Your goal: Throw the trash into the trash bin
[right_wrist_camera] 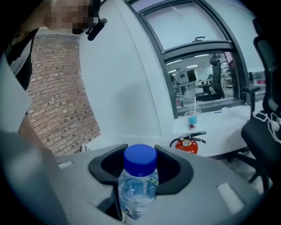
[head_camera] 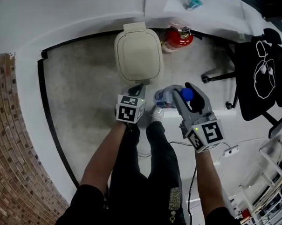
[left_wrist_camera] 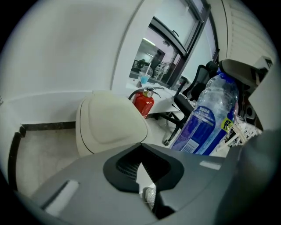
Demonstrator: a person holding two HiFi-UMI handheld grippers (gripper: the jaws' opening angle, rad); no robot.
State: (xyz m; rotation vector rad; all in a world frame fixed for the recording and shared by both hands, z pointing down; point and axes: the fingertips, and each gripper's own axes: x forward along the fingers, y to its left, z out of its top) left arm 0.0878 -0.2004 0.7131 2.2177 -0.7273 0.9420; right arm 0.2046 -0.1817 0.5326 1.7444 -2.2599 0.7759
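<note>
Our right hand-held gripper (head_camera: pixel 185 90) grips the bottle (right_wrist_camera: pixel 138 186) below its cap; our left hand-held gripper (head_camera: pixel 137 90), closed and empty, hangs near the trash bin (head_camera: pixel 138 54).

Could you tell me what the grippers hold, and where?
The right gripper grips the plastic bottle near its blue cap; the left gripper holds nothing.
</note>
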